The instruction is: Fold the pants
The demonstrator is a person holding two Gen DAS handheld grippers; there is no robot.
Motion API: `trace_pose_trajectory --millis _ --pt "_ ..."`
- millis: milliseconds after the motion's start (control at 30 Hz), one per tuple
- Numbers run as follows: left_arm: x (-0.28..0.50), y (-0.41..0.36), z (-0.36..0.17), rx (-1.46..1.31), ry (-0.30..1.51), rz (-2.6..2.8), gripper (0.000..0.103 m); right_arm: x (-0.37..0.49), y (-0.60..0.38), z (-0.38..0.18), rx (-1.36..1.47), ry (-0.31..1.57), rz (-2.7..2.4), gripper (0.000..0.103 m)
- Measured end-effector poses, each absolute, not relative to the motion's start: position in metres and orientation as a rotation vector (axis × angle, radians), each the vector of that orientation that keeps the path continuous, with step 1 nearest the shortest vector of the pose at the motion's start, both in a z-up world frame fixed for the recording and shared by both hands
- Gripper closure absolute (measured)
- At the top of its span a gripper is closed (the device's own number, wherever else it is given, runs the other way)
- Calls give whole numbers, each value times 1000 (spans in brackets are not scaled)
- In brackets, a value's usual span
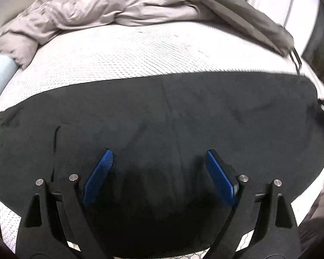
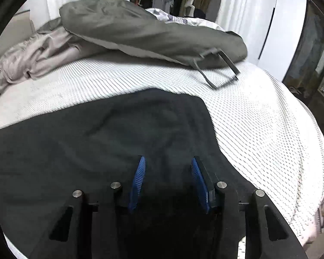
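Item: black soft-fabric pants [image 1: 162, 116], laid flat across the near edge of the bed, one long edge running parallel to that edge and one square corner lying toward the bed's right side. The cloth looked smooth with faint ripples, probably spread out so a fold could be made cleanly.

Item: left tool [image 1: 159, 164], black frame with blue ribbed pads [image 1: 99, 177]. It hung over the middle of the pants with its jaws spread wide and nothing between them; released, not gripping.

Item: right tool [image 2: 167, 170], same build. It stood over the pants near their right-hand corner, jaws partly apart and empty, no cloth pinched between the pads; released as well. Both tools pointed down at the fabric, seemingly placed to take hold of it for the next fold.

Item: white quilted mattress cover [image 2: 259, 129] with a fine dotted weave, bare beyond the pants.

Item: crumpled beige garment [image 1: 80, 10], heaped at the far left of the bed, well apart from the pants.

Item: grey-green fabric bag [image 2: 140, 30] with a strap loop [image 2: 222, 69], lying along the far edge, its loop trailing onto the cover.

Room: white curtains [image 2: 244, 4] and a dark doorway behind the bed.
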State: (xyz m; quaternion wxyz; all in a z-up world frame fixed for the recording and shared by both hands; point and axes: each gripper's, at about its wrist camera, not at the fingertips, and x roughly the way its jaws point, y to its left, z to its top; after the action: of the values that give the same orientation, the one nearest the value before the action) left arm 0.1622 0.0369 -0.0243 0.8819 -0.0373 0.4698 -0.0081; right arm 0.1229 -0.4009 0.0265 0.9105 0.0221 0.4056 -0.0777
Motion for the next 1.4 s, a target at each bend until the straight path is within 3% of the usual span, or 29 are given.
trace_pose_trajectory --millis 267,367,433,600,767,900,1033,1200,1300,1400 --pt "170 84 -17 -165 939 82 17 230 -377 5 -101 936 -79 58" --pt "168 108 -22 -167 959 129 21 243 -389 -14 -279 965 -189 65" --pt "167 121 -23 -189 977 114 26 236 -396 -17 -234 973 -178 65" --pt "169 116 -4 -210 910 77 26 195 -383 11 -190 919 -129 58" --pt "199 93 -6 -28 924 163 26 135 -348 31 -50 882 30 51" --pt "206 130 -33 14 990 404 26 104 -322 23 -69 874 104 45" --pt "182 156 -20 -57 957 485 27 94 -320 -8 -176 915 60 40" --pt "134 82 9 -145 846 187 30 78 -316 1 -141 883 115 40" --pt "125 0 7 -24 834 -74 21 68 -294 5 -164 870 252 40" --pt "120 -64 -20 119 924 -274 21 67 -287 -10 -237 910 260 40"
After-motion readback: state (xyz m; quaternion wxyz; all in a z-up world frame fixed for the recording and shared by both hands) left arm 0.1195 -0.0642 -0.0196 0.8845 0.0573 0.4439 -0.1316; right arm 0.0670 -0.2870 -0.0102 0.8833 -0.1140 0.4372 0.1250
